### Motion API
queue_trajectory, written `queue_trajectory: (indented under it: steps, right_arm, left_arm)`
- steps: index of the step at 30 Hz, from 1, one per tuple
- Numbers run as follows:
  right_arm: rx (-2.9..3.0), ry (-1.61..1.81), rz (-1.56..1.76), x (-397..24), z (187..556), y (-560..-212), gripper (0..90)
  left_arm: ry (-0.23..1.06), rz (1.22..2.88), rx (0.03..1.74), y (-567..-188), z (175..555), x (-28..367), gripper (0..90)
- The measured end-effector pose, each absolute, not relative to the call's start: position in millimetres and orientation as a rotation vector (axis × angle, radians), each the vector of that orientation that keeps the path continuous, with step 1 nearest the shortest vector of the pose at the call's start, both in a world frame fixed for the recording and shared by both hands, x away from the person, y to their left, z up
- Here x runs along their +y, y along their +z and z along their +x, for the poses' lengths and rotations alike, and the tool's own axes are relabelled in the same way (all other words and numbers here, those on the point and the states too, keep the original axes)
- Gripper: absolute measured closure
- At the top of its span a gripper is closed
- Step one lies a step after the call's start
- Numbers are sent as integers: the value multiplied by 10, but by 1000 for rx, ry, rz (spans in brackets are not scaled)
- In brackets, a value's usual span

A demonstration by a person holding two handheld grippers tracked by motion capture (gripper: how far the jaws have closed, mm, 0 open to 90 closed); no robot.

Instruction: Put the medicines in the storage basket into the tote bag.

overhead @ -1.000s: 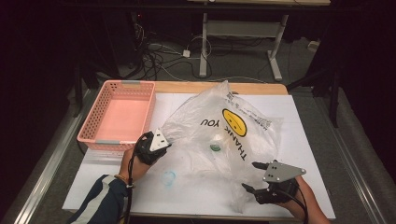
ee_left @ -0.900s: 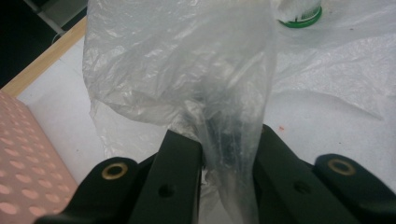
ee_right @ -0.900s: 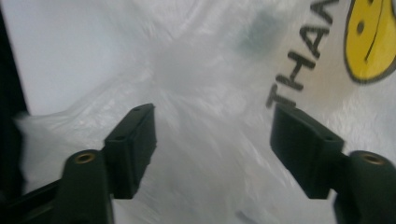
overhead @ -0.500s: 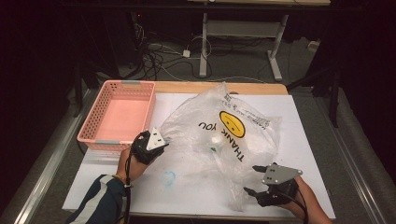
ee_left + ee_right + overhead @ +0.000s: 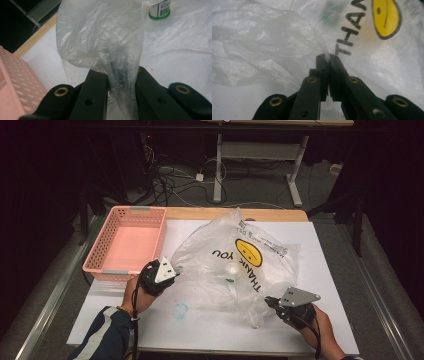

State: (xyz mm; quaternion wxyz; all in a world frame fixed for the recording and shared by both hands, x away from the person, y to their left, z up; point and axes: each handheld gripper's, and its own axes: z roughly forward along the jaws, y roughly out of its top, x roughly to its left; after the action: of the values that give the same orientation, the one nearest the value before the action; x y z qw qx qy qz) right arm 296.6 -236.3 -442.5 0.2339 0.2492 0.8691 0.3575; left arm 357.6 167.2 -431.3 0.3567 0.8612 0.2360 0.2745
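Observation:
A clear plastic bag (image 5: 235, 265) printed with a yellow smiley and "THANK YOU" lies crumpled on the white table sheet (image 5: 330, 270). My left gripper (image 5: 172, 270) is at its left edge, shut on a bunched fold of the film (image 5: 120, 75). My right gripper (image 5: 267, 301) is at the bag's near right corner. Its jaws have just been closing and now pinch a thin edge of the bag (image 5: 328, 58). A small green-labelled bottle (image 5: 160, 8) lies inside the bag (image 5: 274, 45).
A pink mesh basket (image 5: 132, 210) stands at the table's left, just beyond my left hand. A small pale-blue ring (image 5: 180, 310) lies on the sheet near the front. Dark floor with cables and a desk frame lies behind the table.
The right gripper's jaws, wide apart in the earlier frames, have come together on the bag's near corner. The left gripper has kept its hold and its place.

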Motion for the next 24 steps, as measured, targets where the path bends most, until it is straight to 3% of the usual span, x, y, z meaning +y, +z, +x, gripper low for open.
queue_trajectory:
  steps: [15, 24]
  right_arm:
    - [2250, 1090, 701, -2402, 2934, -4288, 900]
    - [2259, 1079, 682, -2370, 2940, -4312, 900]
  left_arm:
    - [725, 2117, 546, -4172, 3429, 1765, 879]
    - [686, 2127, 529, -4299, 3353, 1649, 879]
